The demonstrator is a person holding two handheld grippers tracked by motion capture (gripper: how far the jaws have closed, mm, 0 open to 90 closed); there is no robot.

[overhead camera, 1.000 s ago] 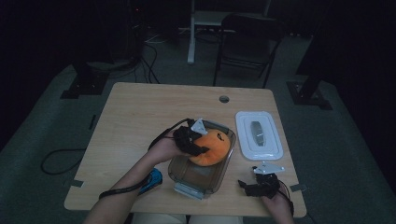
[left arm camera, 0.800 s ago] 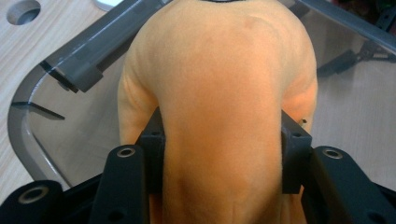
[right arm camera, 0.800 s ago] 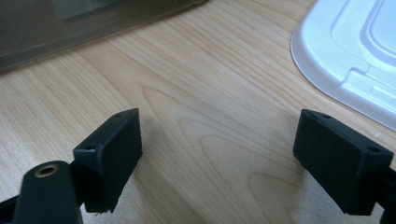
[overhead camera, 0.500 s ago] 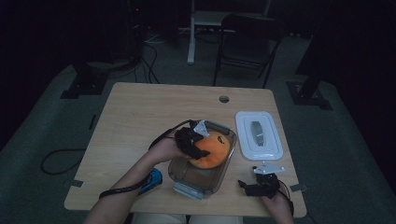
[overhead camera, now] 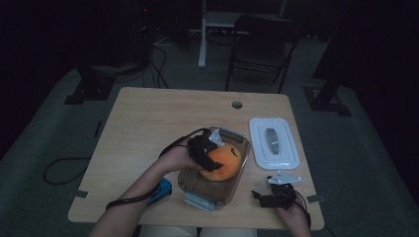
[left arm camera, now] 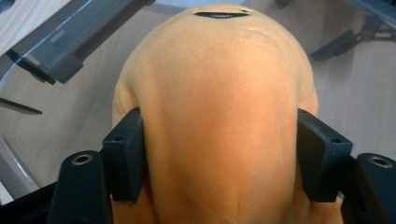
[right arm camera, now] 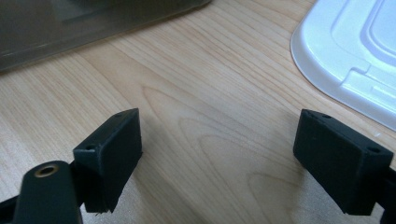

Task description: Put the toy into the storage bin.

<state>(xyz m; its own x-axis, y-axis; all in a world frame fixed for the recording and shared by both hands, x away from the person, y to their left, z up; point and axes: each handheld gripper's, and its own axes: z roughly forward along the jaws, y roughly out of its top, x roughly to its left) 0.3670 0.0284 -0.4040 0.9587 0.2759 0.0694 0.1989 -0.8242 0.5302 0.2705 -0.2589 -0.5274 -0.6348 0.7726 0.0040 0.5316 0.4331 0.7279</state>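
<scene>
Orange plush toy (overhead camera: 225,163): soft, rounded, sits inside clear container (overhead camera: 197,183) at table centre-front.

Left gripper (overhead camera: 206,154): over container, jaws either side of toy (left arm camera: 219,116); jaws have just been opening, pads still touch toy flanks, whether they press cannot be told.

Right gripper (overhead camera: 274,195): rests at table front-right edge, jaws spread wide, nothing between them, bare wood table (right arm camera: 210,116) beneath.

White lid (overhead camera: 273,143): flat on table, right of container, apart from it; corner seen in right gripper view (right arm camera: 355,56).

Blue object (overhead camera: 159,191): under left forearm, kind unclear.
</scene>
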